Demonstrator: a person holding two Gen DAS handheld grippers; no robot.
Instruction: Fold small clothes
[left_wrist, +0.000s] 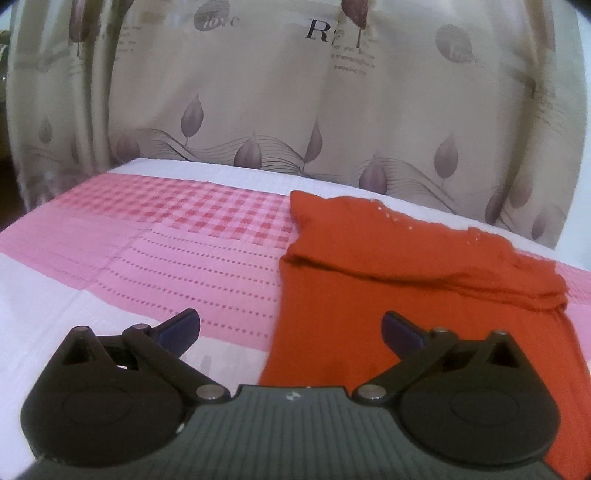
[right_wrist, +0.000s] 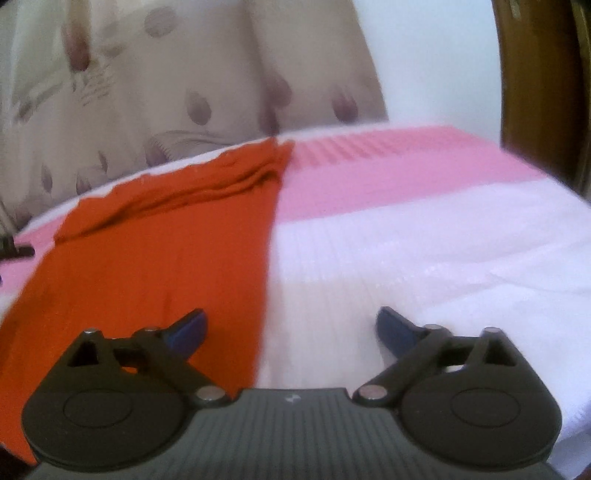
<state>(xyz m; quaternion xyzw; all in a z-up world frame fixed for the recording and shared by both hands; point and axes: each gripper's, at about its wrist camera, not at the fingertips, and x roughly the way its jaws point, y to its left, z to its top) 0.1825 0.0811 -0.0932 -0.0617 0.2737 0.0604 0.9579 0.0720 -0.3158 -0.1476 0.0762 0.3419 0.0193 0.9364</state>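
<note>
One orange garment (left_wrist: 369, 273) (partly folded) on bedspread (left_wrist: 166, 254); two tongs gaping, empty.

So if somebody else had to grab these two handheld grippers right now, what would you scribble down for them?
Left gripper: jaws wide open, nothing between them, hovering over the near left edge of the orange garment.
Right gripper: jaws wide open, empty, over the garment's near right edge.
Garment: lies flat on the pink and white bedspread, in front of the curtain.
Done: the sides look folded in, making a long narrow strip; a folded layer lies across the far end.
Left: probably fold the strip end to end into a compact packet. No other clothes in view.
</note>
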